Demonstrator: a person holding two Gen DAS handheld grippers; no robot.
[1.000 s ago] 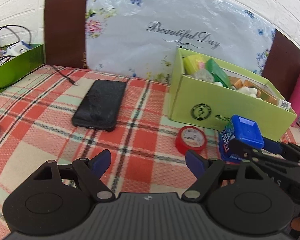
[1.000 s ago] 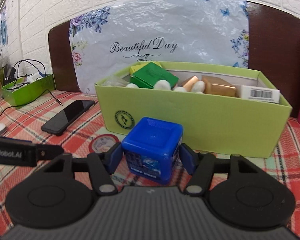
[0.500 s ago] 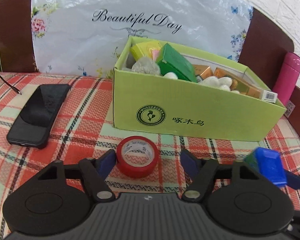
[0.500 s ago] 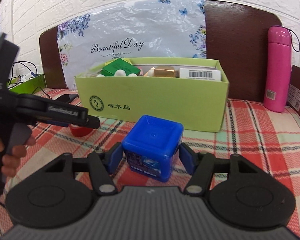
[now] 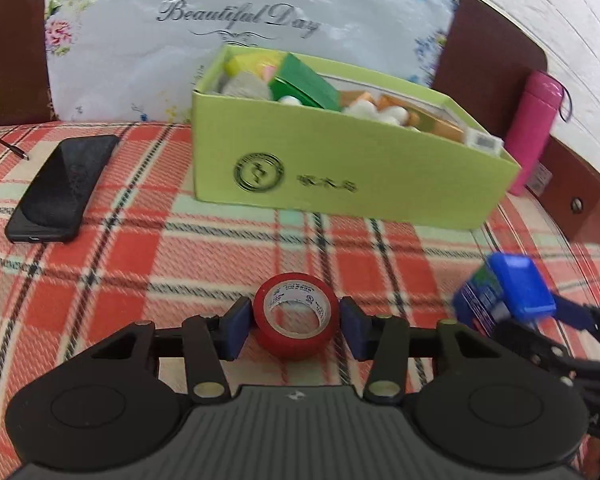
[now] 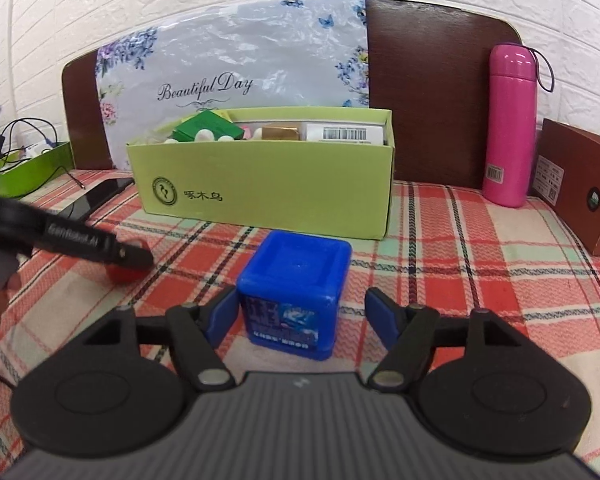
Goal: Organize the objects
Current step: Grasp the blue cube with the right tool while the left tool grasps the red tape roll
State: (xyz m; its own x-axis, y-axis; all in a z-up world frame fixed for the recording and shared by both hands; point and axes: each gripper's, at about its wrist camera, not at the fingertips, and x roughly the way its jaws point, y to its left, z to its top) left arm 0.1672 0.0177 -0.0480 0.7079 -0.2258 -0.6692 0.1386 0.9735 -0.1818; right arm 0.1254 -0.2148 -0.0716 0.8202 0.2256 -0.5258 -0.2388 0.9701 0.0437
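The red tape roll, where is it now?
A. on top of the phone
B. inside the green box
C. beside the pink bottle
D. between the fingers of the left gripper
D: the red tape roll lies on the cloth between the closing jaws of the left gripper.

1. A red roll of tape (image 5: 296, 318) (white label inside its core) lies on a tablecloth (image 5: 140, 248) checked in red, pale green and cream with dark lines.
2. A blue cube box (image 6: 294, 294) carries a dark printed label.
3. The lime-green carton (image 6: 268, 188) bears a dark round emblem.
4. A pink flask (image 6: 510, 124) stands before a brown headboard (image 6: 432, 92).
5. A black phone (image 5: 62, 188) lies nearby.
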